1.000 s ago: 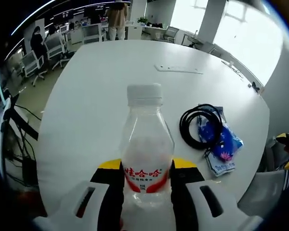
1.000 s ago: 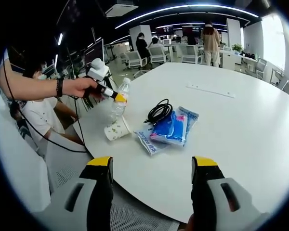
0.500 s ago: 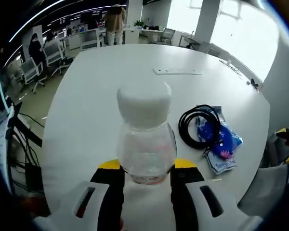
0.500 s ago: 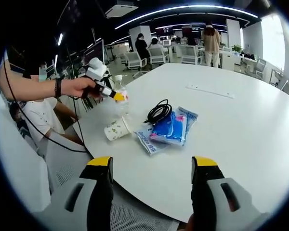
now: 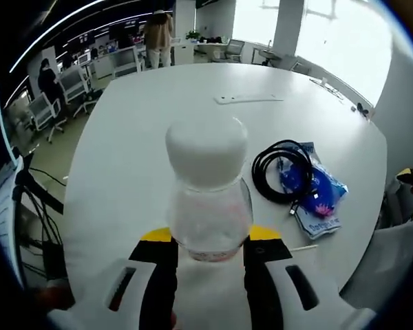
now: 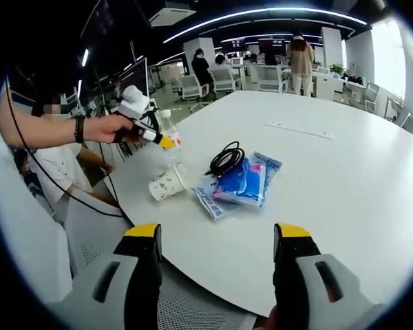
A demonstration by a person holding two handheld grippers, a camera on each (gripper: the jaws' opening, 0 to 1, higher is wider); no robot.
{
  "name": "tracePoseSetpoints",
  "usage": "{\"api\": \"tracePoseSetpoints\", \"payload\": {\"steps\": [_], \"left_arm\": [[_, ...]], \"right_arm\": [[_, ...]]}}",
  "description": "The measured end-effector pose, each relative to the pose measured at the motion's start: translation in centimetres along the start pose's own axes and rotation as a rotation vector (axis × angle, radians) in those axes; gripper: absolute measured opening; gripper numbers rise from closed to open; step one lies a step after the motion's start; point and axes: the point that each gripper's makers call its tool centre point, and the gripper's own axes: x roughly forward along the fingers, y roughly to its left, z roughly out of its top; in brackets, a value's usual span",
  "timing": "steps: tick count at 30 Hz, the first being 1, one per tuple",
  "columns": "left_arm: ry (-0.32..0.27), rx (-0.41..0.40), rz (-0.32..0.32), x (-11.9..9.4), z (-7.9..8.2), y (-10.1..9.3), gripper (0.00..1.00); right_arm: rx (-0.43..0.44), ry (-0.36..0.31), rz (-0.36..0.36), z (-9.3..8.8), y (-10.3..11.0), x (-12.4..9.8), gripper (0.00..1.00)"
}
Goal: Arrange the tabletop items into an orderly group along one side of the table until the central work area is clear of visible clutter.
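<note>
One second back the water bottle (image 5: pixel 208 196) stood upright showing red label characters; now it tips toward the camera, cap foremost, label unreadable. It sits clamped between the left gripper (image 5: pixel 208 249) jaws. Beyond and rightward lie a black cable (image 5: pixel 282 172) and blue packets (image 5: pixel 315 198). The right gripper (image 6: pixel 217 240) gapes wide, holding nothing; a paper cup (image 6: pixel 166 184) lies ahead-left.

- Clear bottle (image 5: pixel 208 220) with a white cap (image 5: pixel 206 148).
- Coiled cable (image 5: pixel 282 173): black.
- Packets (image 5: pixel 315 199): blue, with pink.
- Paper cup (image 6: pixel 166 184): white, green-speckled.
- Surface (image 5: pixel 158 124): plain white.
- Left gripper (image 5: pixel 209 253) and right gripper (image 6: pixel 217 237): black, yellow-tipped.
</note>
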Motion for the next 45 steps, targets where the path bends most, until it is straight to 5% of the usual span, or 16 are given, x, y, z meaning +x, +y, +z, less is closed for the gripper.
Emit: {"api": "tracePoseSetpoints", "payload": {"steps": [45], "left_arm": [[0.03, 0.065, 0.01, -0.7, -1.7, -1.0, 0.37]], "right_arm": [[-0.002, -0.006, 0.008, -0.2, 0.4, -0.3, 0.65]]}}
